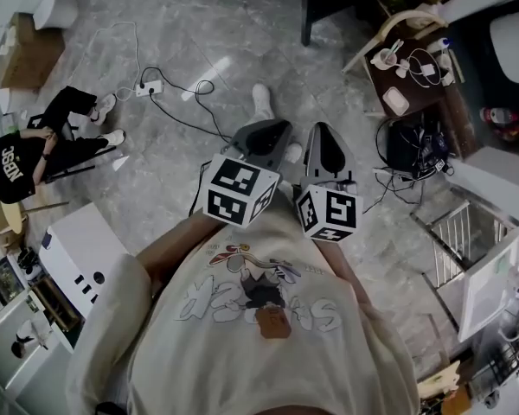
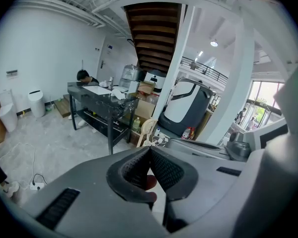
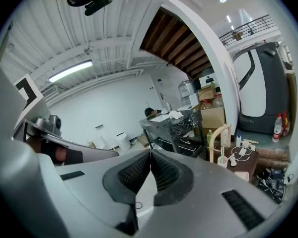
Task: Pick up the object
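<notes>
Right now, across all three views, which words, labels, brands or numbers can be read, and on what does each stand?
Seated person's black T-shirt: white letters, perhaps "JSON", too small to be sure.
Camera wearer's cream T-shirt: large outlined letters, seen upside down, not legible.
Marker cubes: black-and-white square patterns only, no text.
Red-and-white bottle: label too small to read.

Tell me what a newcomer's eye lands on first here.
The left gripper and right gripper, both shut, sit side by side at the head view's centre. Next come a seated person in black at its left edge and a power strip on the grey floor.
</notes>
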### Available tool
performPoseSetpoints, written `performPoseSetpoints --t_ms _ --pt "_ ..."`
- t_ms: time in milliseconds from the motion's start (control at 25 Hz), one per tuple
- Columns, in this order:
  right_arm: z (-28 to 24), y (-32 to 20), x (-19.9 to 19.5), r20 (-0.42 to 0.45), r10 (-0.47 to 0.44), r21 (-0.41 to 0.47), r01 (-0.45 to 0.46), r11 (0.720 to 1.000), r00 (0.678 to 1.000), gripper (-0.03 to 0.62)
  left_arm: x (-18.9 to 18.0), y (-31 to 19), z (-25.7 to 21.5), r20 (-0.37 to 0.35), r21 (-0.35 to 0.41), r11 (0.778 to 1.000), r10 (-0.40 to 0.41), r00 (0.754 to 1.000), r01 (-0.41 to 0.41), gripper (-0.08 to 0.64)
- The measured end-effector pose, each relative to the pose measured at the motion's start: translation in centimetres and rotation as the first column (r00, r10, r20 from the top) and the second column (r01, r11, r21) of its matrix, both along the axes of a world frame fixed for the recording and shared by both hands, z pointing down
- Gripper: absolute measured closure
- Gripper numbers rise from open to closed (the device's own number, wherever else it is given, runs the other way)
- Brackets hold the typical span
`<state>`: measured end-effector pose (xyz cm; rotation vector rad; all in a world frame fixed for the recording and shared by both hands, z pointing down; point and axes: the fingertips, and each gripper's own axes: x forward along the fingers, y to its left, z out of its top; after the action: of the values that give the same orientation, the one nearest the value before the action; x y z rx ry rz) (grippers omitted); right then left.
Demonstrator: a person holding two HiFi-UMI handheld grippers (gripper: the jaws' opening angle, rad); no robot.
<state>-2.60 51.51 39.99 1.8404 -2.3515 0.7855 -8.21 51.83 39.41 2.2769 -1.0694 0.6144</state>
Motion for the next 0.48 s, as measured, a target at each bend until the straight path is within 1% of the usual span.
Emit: performPoseSetpoints --t_ms 160,320,480 --pt "0.8 -0.7 0.2 -0.006 0.014 -0.021 -0.014 1.0 1.0 0.574 0.1 -0.9 1.0 -0.009 -0.03 1.0 0.004 1.0 -0.004 0.546" --pt "1.5 -1.9 0.9 -0.012 0.033 -0.042 -0.034 0.999 0.999 0.574 0.8 -2.2 1.4 -0.013 -0.037 0.999 0.024 1.0 -0.025 0.546" --pt "1.5 -4.2 0.7 -0.016 0.044 -0.042 -0.044 0.998 0.999 0.574 0.4 -4.5 1.7 -0.018 -0.047 0.998 0.029 0.999 -0.03 0.546"
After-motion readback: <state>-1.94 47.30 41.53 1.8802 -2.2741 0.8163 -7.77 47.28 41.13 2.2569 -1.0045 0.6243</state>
